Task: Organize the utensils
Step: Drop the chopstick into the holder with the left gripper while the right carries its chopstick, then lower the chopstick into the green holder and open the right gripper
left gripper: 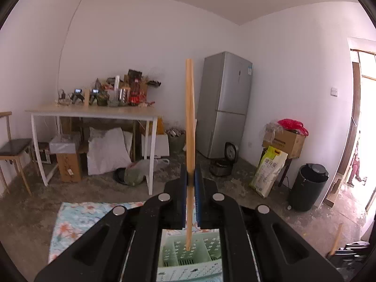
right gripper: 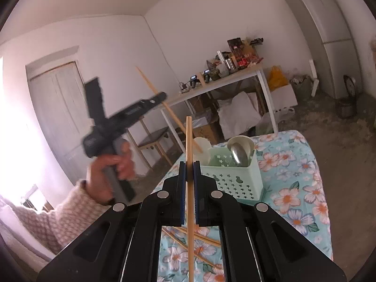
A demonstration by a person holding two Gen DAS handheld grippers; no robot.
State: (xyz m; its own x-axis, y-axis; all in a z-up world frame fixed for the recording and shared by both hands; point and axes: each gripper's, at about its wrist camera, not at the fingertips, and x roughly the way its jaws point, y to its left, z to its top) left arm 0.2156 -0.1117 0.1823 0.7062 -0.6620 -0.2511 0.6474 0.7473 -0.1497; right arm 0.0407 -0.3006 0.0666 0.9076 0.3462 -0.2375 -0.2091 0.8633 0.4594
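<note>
Each gripper pinches one chopstick, near the green basket

We hold a light, stiff, slick chopstick (left gripper: 189, 122) mid-shaft in the left gripper (left gripper: 190, 181), above the basket (right gripper: 231, 176) at the tablecloth's (right gripper: 293, 188) far edge; the right gripper (right gripper: 189, 171) clamps another chopstick (right gripper: 189, 155). Loose ones (right gripper: 199, 237) lie near us. We can read no labels.

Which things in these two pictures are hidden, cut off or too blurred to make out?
- Left wrist view: the green basket shows only through the gap in the left gripper; the gripper body hides its contents.
- Right wrist view: the left gripper and the hand holding it are motion-blurred; the chopstick in it is smeared.
- Right wrist view: the loose chopsticks on the cloth are partly covered by the right gripper, so no count is possible.
</note>
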